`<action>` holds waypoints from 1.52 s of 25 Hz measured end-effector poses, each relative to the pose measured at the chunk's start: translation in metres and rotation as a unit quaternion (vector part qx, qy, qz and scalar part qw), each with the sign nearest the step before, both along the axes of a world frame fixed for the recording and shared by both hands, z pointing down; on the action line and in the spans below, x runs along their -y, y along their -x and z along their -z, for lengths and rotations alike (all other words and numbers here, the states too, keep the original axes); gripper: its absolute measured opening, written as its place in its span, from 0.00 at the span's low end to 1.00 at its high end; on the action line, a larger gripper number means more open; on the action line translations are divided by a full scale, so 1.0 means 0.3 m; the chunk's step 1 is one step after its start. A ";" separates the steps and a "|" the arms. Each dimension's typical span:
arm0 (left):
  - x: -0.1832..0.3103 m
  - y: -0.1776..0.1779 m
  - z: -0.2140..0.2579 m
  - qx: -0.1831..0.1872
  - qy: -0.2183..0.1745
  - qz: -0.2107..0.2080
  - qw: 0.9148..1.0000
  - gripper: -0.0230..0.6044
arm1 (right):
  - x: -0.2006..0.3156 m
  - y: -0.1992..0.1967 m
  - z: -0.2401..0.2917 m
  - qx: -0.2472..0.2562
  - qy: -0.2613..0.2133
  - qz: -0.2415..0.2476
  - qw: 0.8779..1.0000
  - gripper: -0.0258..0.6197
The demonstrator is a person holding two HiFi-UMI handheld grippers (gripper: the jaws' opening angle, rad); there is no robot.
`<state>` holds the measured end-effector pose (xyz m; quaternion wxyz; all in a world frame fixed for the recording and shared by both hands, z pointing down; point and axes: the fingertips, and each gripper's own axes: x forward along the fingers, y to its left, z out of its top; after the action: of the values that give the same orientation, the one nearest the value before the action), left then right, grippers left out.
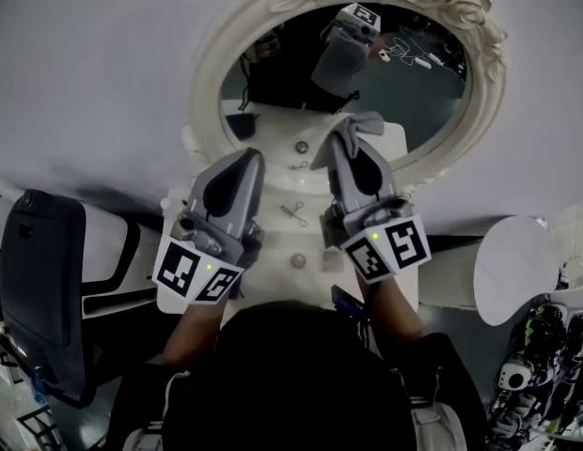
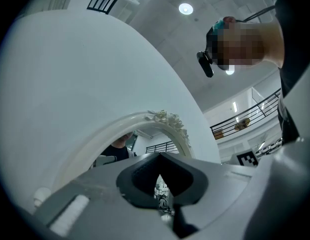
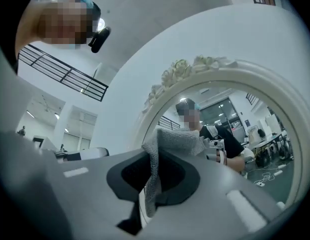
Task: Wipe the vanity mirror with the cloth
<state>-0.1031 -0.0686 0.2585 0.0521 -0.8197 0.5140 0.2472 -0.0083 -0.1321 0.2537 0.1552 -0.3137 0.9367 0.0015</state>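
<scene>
The oval vanity mirror [image 1: 418, 83] in its white carved frame [image 1: 209, 73] stands against the wall ahead of me. My right gripper [image 1: 344, 141] is shut on a grey cloth [image 1: 364, 123], which sits just below the mirror's lower rim. In the right gripper view the cloth [image 3: 170, 141] hangs folded over the closed jaws of the right gripper [image 3: 152, 159], with the mirror [image 3: 240, 119] close behind. My left gripper [image 1: 251, 156] sits beside it, lower left of the frame, shut and holding nothing. In the left gripper view the left gripper [image 2: 160, 156] points at the mirror frame [image 2: 145, 118].
The white vanity top [image 1: 273, 252] under the grippers carries round knobs [image 1: 301, 147] and a small metal clip [image 1: 293, 212]. A black chair [image 1: 42, 289] stands at the left. A white round object [image 1: 517, 266] is at the right. My head [image 1: 301, 374] fills the bottom.
</scene>
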 end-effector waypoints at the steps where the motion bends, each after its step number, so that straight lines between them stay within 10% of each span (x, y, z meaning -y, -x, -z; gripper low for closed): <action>1: -0.010 -0.019 -0.005 0.002 0.002 -0.001 1.000 0.04 | -0.014 -0.034 -0.006 -0.001 0.001 -0.007 1.000 0.07; 15: -0.100 -0.205 -0.159 0.018 0.049 -0.010 0.999 0.04 | -0.142 -0.355 -0.208 -0.002 0.067 -0.079 0.995 0.07; 38: -0.169 -0.297 -0.341 0.017 0.107 -0.025 0.994 0.04 | -0.249 -0.372 -0.465 -0.035 0.142 -0.085 0.986 0.06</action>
<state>-0.0141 -0.0178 0.3607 -0.0332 -0.8373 0.5158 0.1781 0.1033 -0.0575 0.3933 0.0750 -0.4107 0.9023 -0.1077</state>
